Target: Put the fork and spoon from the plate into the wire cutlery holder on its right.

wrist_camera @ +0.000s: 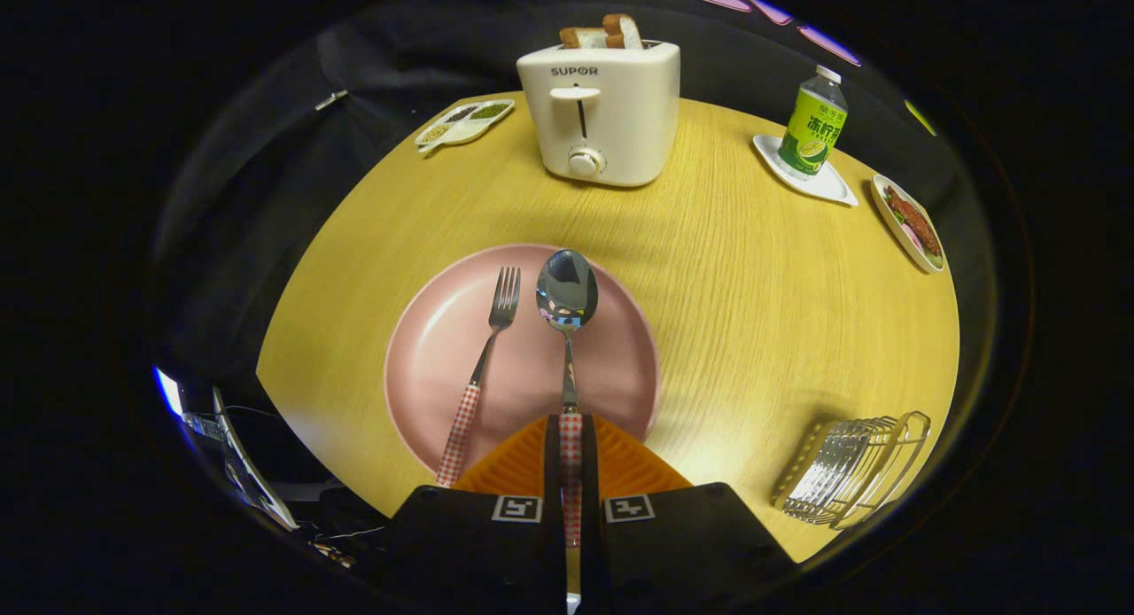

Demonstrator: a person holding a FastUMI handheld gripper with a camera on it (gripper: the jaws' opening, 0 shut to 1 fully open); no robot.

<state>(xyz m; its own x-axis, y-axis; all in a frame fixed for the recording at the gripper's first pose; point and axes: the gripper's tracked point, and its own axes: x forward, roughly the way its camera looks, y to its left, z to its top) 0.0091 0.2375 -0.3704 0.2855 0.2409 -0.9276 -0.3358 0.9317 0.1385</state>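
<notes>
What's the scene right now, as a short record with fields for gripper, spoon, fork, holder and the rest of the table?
gripper: gripper shut on the spoon's checked handle
spoon: spoon bowl over the pink plate, handle between the fingers
fork: fork lying on the plate, beside the spoon, untouched
holder: wire cutlery holder on the table to the plate's right, nothing visible in it
beyond: toaster with bread, bottle on a small white dish

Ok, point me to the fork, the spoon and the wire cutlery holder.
fork (pixel 485 354): gripper view, on its metal neck, over the pink plate.
spoon (pixel 567 289): gripper view, on its bowl; handle clamped between the fingers.
wire cutlery holder (pixel 852 469): gripper view, on its wire side.
</notes>
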